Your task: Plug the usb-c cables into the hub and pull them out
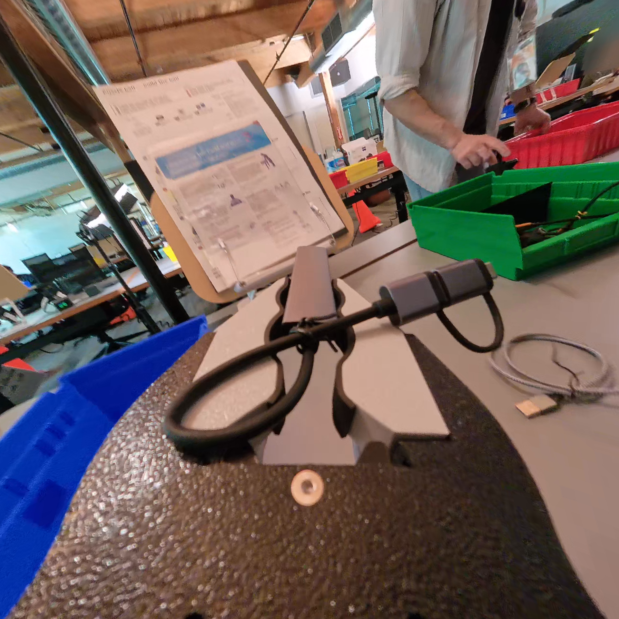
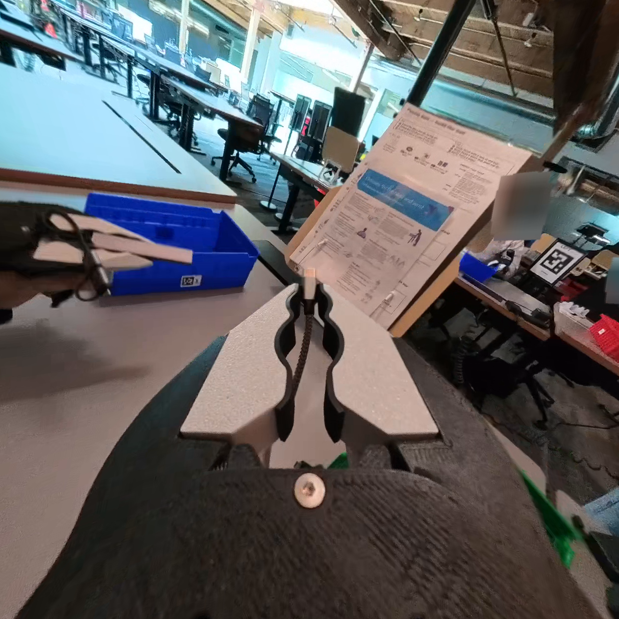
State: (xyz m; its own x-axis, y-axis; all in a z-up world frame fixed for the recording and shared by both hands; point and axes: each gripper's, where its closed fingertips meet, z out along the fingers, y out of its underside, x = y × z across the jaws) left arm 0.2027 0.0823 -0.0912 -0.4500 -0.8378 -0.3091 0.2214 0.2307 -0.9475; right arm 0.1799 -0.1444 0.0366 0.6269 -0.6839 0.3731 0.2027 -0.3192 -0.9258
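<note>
The left claw (image 1: 310, 301) holds the grey hub (image 1: 310, 284) tight, and the right claw (image 2: 310, 294) pinches a braided cable (image 2: 303, 348) above the table (image 2: 83, 351).

Both cameras sit just behind their own fingers, low over the grey table (image 1: 552, 485), looking forward along them. The left wrist view faces the tilted instruction sheet (image 1: 214, 174) at upper centre, close. The right wrist view sees the same sheet (image 2: 402, 227) at centre right. Both catch the blue bin (image 1: 67, 452) (image 2: 187, 248) at left.
</note>
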